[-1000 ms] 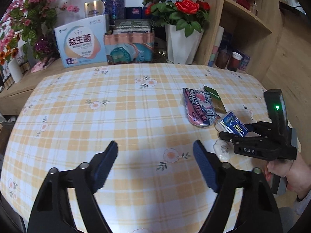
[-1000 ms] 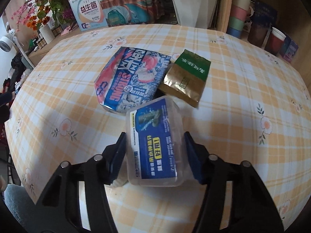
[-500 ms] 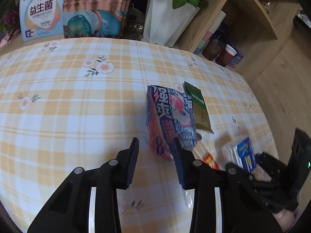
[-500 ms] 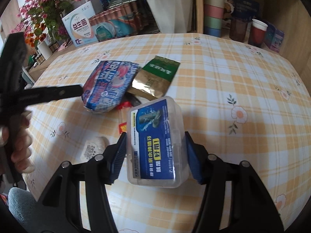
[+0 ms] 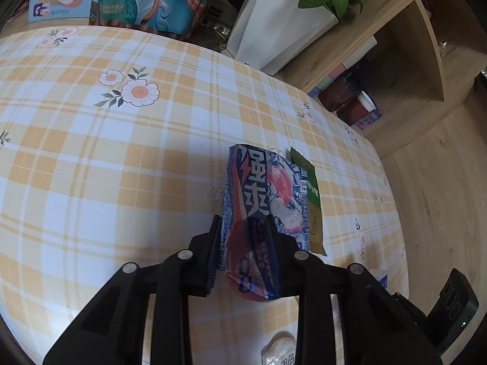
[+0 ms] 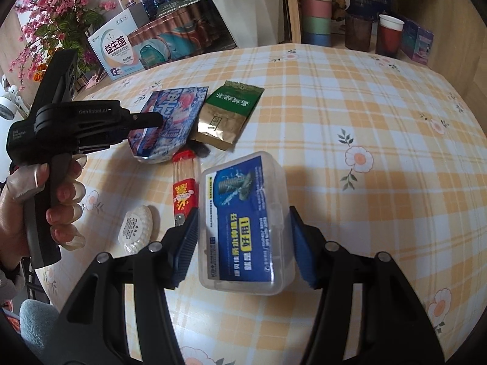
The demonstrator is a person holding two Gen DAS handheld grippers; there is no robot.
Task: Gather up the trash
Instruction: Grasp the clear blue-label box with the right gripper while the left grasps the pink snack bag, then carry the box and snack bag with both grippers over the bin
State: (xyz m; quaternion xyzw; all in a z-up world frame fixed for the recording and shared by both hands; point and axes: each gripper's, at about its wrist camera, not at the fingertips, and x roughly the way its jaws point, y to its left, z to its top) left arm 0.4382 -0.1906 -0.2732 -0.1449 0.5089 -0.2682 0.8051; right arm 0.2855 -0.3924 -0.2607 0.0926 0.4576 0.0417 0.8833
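Step in hand, as judged: the blue snack bag (image 5: 261,210) is being pinched at its near end by the left gripper (image 5: 243,243). Jaws are closing with the bag between them; pads look pressed onto the crumpled foil. Grip is best kept on the bag alone, so the green-gold tea sachet (image 6: 228,112) touching its far side is not dragged along at lift.

Left gripper is angled down at the bag, held in a hand (image 6: 36,200). Right gripper (image 6: 243,243) is part-open, clamped on the clear plastic box (image 6: 246,231), held clear of the checked tablecloth (image 5: 91,152), near the bag.
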